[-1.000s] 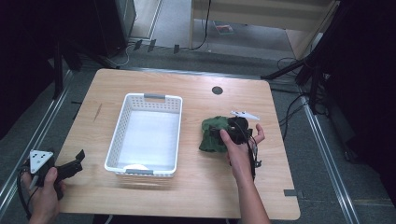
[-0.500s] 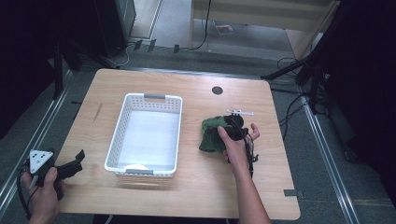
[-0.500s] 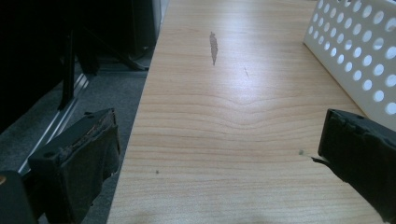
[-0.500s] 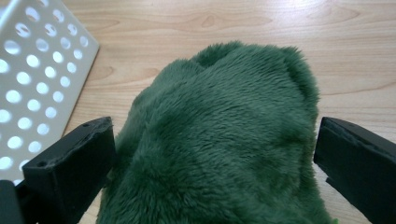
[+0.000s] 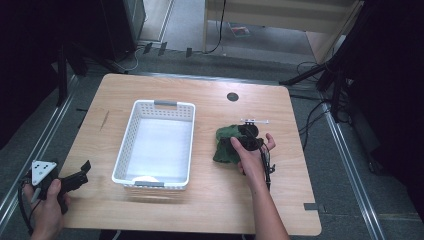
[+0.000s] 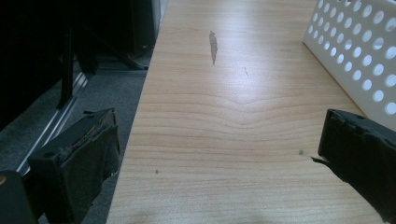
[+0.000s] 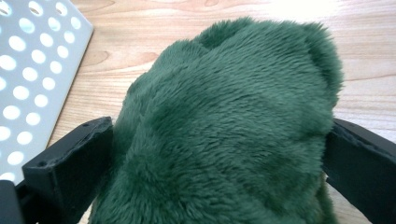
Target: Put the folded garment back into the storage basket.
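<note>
While your right gripper (image 5: 239, 141) sits over the green plush toy (image 5: 225, 145), its jaws stand apart on either side of the fur, touching it but not yet squeezed. That toy lies on the table (image 5: 200, 95) just right of the white basket (image 5: 131, 131), long axis running near-to-far. Your left gripper (image 5: 75, 177) rests at the near left edge, jaws wide apart and empty.

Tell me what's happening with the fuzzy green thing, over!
Right gripper open, jaws around fuzzy green thing. Left gripper open, idle at table's near-left edge. White basket beside it; path looks clear.
</note>
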Tool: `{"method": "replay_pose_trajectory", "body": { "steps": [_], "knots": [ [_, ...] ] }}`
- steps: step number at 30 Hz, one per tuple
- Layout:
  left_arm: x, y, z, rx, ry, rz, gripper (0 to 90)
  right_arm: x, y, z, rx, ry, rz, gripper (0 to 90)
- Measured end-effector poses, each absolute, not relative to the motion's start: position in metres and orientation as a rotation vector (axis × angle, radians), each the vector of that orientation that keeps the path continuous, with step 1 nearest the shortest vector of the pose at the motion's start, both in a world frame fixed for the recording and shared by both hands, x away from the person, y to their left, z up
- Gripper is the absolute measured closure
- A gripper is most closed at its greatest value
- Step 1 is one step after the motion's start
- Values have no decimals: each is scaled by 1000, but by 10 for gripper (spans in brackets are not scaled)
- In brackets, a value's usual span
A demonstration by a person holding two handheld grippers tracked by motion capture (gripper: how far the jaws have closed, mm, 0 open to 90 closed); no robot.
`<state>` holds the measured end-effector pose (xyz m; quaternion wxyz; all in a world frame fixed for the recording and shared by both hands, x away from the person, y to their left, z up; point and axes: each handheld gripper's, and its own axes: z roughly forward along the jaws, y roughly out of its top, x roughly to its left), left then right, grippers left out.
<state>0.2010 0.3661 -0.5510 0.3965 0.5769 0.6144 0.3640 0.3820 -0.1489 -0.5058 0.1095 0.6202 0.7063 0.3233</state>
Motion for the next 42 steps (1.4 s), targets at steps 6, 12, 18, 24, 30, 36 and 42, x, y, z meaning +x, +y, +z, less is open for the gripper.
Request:
{"method": "replay_pose_trajectory", "body": {
  "steps": [6, 12, 18, 24, 30, 36, 42],
  "knots": [
    [201, 366, -551, 1461, 1556, 923, 0, 383, -148, -511, 1827, 2086, 941, 0],
    [201, 366, -551, 1461, 1554, 927, 0, 382, -149, -518, 1854, 2092, 946, 0],
    [201, 366, -551, 1462, 1554, 928, 0, 382, -150, -521, 1852, 2112, 947, 0],
    [201, 366, -551, 1462, 1557, 922, 0, 382, -149, -527, 1856, 2156, 931, 0],
    [201, 366, -551, 1461, 1557, 925, 0, 381, -148, -529, 1826, 2175, 919, 0],
    [201, 366, -551, 1461, 1556, 926, 0, 380, -145, -531, 1758, 2176, 892, 12],
    [202, 366, -551, 1463, 1556, 922, 1, 376, -144, -529, 1771, 2146, 919, 92]
  ]
}}
